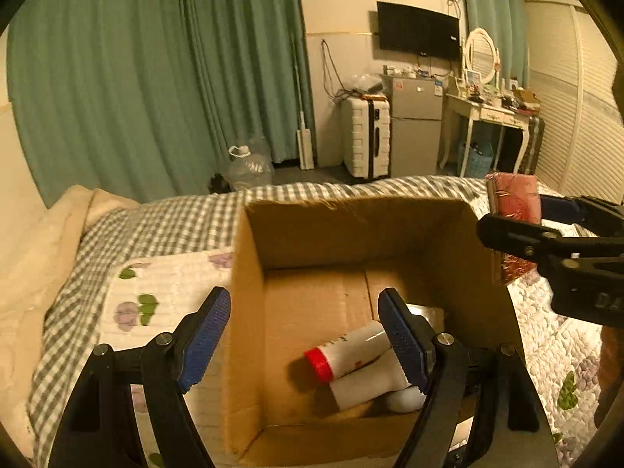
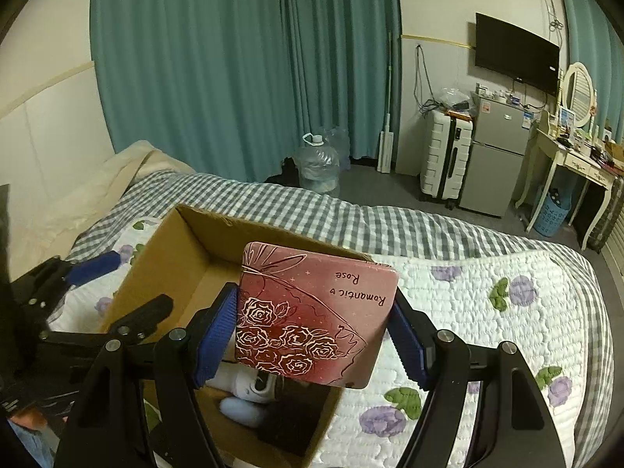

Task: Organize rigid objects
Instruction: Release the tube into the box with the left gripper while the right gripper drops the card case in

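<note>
An open cardboard box stands on the bed. Inside lie a white bottle with a red cap, a second white bottle and a pale rounded item. My left gripper is open and straddles the box's left wall, one finger outside, one inside; it also shows in the right wrist view. My right gripper is shut on a pink tin printed with roses and holds it above the box's right edge. The tin also shows in the left wrist view.
The bed has a white floral quilt over a grey checked sheet and a cream blanket at the left. Beyond stand green curtains, a water jug, a white suitcase, a small fridge and a dressing table.
</note>
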Tool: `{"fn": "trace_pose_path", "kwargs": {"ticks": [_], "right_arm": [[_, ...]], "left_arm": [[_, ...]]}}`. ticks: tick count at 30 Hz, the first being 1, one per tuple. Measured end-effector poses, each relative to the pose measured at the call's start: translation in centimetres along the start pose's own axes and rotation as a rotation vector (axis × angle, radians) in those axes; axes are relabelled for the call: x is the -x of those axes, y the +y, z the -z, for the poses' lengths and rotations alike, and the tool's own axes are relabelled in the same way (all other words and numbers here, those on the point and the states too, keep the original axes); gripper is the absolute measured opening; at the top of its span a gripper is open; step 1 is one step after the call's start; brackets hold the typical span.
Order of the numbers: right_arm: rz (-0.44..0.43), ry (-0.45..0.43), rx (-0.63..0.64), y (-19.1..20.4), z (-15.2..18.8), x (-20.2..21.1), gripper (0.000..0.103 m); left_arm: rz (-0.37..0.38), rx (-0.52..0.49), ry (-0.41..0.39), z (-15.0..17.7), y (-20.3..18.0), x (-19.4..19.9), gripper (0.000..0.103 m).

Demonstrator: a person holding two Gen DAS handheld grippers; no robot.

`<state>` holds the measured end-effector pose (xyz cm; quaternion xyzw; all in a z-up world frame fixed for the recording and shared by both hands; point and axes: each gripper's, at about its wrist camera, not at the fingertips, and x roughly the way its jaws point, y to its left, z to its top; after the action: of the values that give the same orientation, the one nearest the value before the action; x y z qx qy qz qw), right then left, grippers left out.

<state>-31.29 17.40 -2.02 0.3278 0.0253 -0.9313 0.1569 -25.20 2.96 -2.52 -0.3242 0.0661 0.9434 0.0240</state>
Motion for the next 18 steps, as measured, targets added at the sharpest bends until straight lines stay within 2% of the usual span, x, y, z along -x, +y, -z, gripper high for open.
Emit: {"fn": "trace_pose_path", "kwargs": {"ticks": [6, 11, 12, 13, 14, 18], "right_arm": [[0.021, 0.067, 0.055, 1.6, -0.4, -4.1, 0.073], [0.039, 0.096, 0.052, 1.7, -0.1, -6.8, 0.075], [0.035, 0.099, 0.05, 1.6, -0.1, -7.0, 0.078], [0.034, 0.09, 0.046, 1.6, -0.1, -7.0, 0.087], [0.041, 0.078, 0.042, 1.6, -0.1, -6.7, 0.092], [0.049, 0.03, 0.041, 1.4, -0.2, -4.3, 0.094]], "left_arm": [[-0.024, 0.013, 0.003, 0.2, 0.8, -0.5, 0.081], [-0.024, 0.023, 0.006, 0.7, 1.1, -1.5, 0.081], [-0.024, 0.024, 0.003, 0.8, 1.1, -1.5, 0.081], [-0.023, 0.025, -0.001, 0.8, 1.2, -1.5, 0.081], [-0.021, 0.028, -0.003, 0.9, 1.2, -1.3, 0.081], [-0.019, 0.029, -0.016, 0.9, 1.1, 0.2, 0.081]]}}
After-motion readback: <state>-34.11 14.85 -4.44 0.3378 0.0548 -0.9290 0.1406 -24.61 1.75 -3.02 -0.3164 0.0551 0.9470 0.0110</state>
